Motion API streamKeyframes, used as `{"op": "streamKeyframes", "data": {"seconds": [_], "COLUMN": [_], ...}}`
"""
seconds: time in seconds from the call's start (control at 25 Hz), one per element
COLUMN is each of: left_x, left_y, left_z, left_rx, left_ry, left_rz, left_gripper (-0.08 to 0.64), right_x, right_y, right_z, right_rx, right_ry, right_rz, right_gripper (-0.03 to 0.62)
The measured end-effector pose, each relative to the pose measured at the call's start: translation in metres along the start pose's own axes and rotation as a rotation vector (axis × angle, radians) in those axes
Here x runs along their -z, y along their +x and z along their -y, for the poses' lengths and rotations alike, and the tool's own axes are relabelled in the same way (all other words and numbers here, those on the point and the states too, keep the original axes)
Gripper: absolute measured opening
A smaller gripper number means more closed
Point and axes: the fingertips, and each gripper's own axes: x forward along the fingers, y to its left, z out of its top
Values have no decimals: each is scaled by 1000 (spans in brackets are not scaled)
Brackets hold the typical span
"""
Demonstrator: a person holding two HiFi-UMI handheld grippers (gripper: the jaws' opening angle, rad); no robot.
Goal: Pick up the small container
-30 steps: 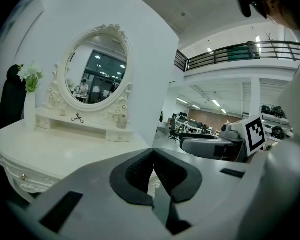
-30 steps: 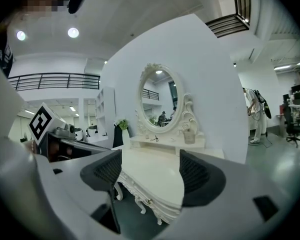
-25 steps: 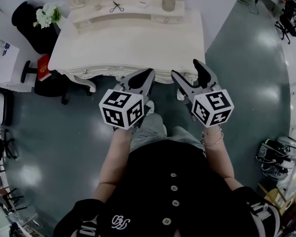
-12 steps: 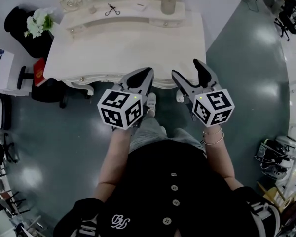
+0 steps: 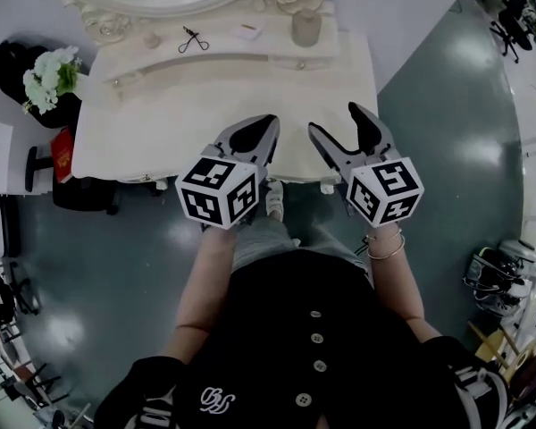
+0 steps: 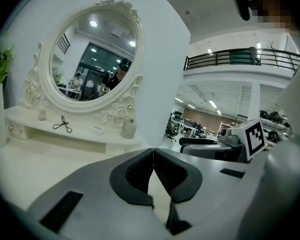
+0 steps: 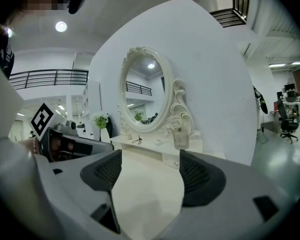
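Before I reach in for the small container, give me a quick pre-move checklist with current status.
1. Small container in sight, upright on the shelf beside the mirror: ok.
2. Right hand-held gripper open, nothing between its jaws: ok.
3. Left hand-held gripper open: not ok, jaws closed together, empty.
4. Tabletop between grippers and shelf bare: ok.
5. Gripper at the container: not ok, both hover at the table's near edge.
6. Container's contents or lid: cannot tell.

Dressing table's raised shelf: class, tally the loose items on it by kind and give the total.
Containers: 2 (tall clear jar, small pot)
Eyelash curler: 1
Flat white item: 1
Total: 4
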Motion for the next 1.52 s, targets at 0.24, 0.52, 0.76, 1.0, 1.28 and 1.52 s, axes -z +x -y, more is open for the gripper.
{"op": "streamKeyframes", "data": {"seconds": [0.24,0.52,0.76,1.0,1.28,1.52], "left_x": [-21,-49,-59,-67,-72,-68], "left_y": [23,48,64,74,83,90], "left_z": [-32,-67,-85,-92,-96,-92], "left_rx": [35,81,109,141,171,195], "left_ry": [0,17,29,29,5,-5], "left_rz": [-10,-8,-20,-10,2,-10], "left_gripper": [12,12,12,12,13,12], "right_x": [-21,-38,-49,-50,-49,-50], "right_y": [37,78,98,113,128,137], "right_z": [19,31,37,41,38,44], "right_rx": [44,83,125,147,129,120], "right_ry": [4,2,-15,-17,-15,-11], "right_rz": [14,19,18,1,2,-3], "right_gripper": [348,348,348,345,351,354]}}
